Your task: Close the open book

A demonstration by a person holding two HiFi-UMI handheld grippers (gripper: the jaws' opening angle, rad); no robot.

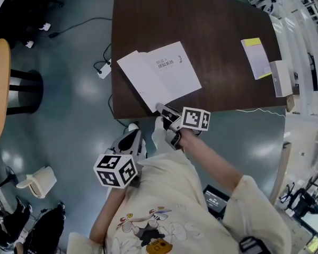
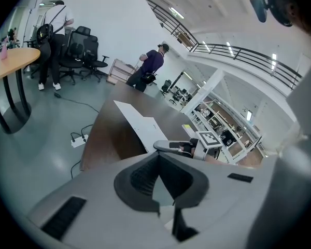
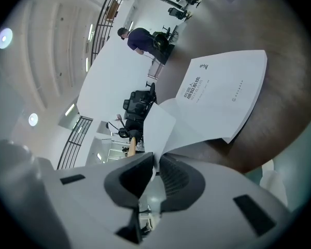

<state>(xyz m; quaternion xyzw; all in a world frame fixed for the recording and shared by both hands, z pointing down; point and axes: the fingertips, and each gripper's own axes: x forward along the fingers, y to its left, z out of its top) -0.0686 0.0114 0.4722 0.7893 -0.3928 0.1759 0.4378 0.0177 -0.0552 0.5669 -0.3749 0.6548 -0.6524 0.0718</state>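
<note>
Open book [image 1: 164, 70] lies on the near left part of the dark tabletop [image 1: 222, 20], its near corner at the tabletop's edge. The leaf with the printed title is on the right and a plain one on the left. Right tool [image 1: 162, 109] sits at that near corner. Its own view shows the jaws closed [image 3: 156, 158] on the edge of a white leaf [image 3: 158, 121], which curls up off the flat book [image 3: 223, 92] into the pinch. Left tool [image 1: 131, 139] hangs off the tabletop on the person's side of the near edge, apart from the book. In its own view the jaws are together [image 2: 158, 157] with nothing between them. Judgement: the step in hand is the grasp and first lift of one leaf; closing is barely begun, and both halves lie mostly flat. The next move calls for carrying the pinched leaf up and over the spine in an arc onto the other half, releasing only once it lies down. Too hard or too level a pull could tear the thin sheet or drag the book off the edge. Hard to make out: whether the held leaf is a cover or a single page, and which half it belongs to. In the head view the pinch is hidden under the tool and its marker cube [image 1: 196, 119]. The spine line is not clear in any view.
</note>
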